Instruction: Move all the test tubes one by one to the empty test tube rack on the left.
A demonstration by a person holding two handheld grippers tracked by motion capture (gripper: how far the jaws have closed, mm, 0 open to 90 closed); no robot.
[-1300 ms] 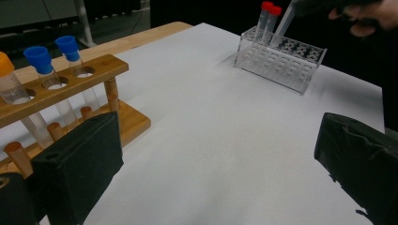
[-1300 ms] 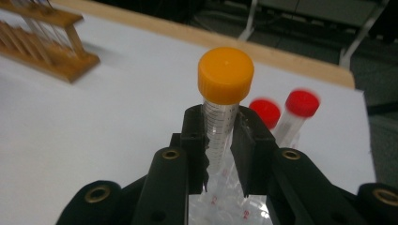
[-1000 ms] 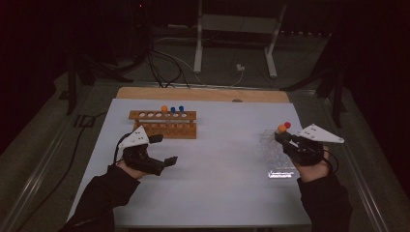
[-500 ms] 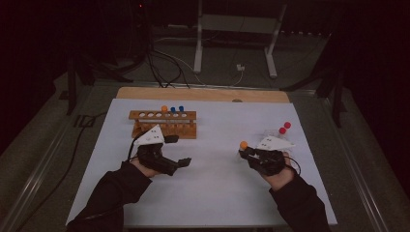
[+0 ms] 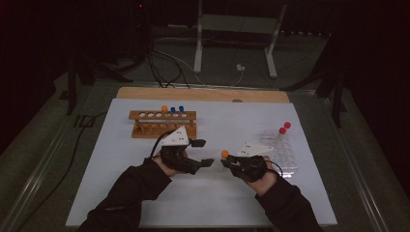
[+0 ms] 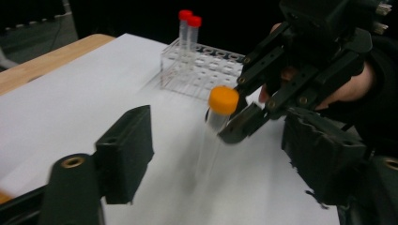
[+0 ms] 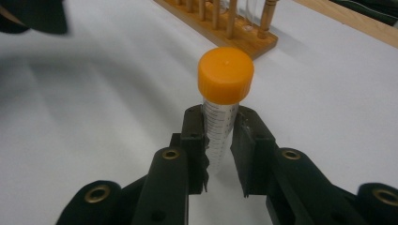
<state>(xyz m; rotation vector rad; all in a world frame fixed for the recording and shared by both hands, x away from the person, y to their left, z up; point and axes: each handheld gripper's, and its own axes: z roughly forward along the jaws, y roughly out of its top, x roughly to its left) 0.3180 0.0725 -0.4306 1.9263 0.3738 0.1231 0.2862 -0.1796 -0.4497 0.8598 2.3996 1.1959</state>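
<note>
Right gripper view puts my right claw (image 7: 219, 140) pressed onto the orange-capped tube (image 7: 224, 101), gripping the clear body just under the cap, tube upright above the white worktop (image 7: 94, 117). I can read faint graduation marks on the tube, no brand, no writing. Over in the left gripper view, my left claw (image 6: 225, 145) is spread on either side of that tube and has just been closing, pads not yet on it. I judge this a handover in mid-air at the worktop's centre: next I need the left pads square on the tube below the cap before the right lets go. Farther off, the clear rack (image 5: 283, 150) with two red-capped tubes (image 5: 284, 127); farthest, the wooden rack (image 5: 163, 123).
</note>
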